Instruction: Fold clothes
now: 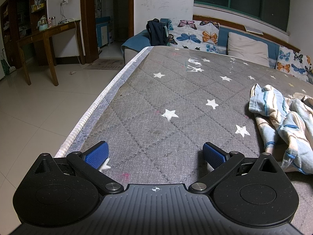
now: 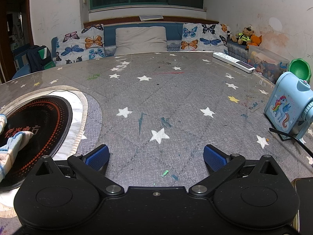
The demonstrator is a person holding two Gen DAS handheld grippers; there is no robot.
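The left claw (image 1: pixel 154 156) stands wide open over the worktop (image 1: pixel 148 98) and grips nothing; its two blue fingers (image 1: pixel 97 156) are ribbed rubber pads on matte black arms. The right claw (image 2: pixel 156 157) is spread just as wide and is equally bare, with the same knurled blue pads (image 2: pixel 214 157).

The worktop wears a grey quilted cover stitched in diamonds and dotted with white stars, under a glossy clear sheet that catches reflections. A pale braided trim (image 1: pixel 92 115) runs along its left edge.

The garment (image 1: pixel 283 121) lies crumpled on the worktop, to the right of the left claw and apart from it. It is soft, crinkled cloth in pale blue, cream and peach checks with darker blue stitching. In the right wrist view one corner of it (image 2: pixel 9 146) drapes over a round black hotplate (image 2: pixel 37 133) ringed with orange dots and set flush in the worktop.

Right of the right claw stands a boxy light blue pencil sharpener (image 2: pixel 287 111) printed with a unicorn. Farther back lies a long white power strip (image 2: pixel 233 61).

Beyond the worktop a blue sofa (image 2: pixel 140 29) carries butterfly-print cushions (image 2: pixel 82 43) and one plain beige cushion (image 2: pixel 140 39).
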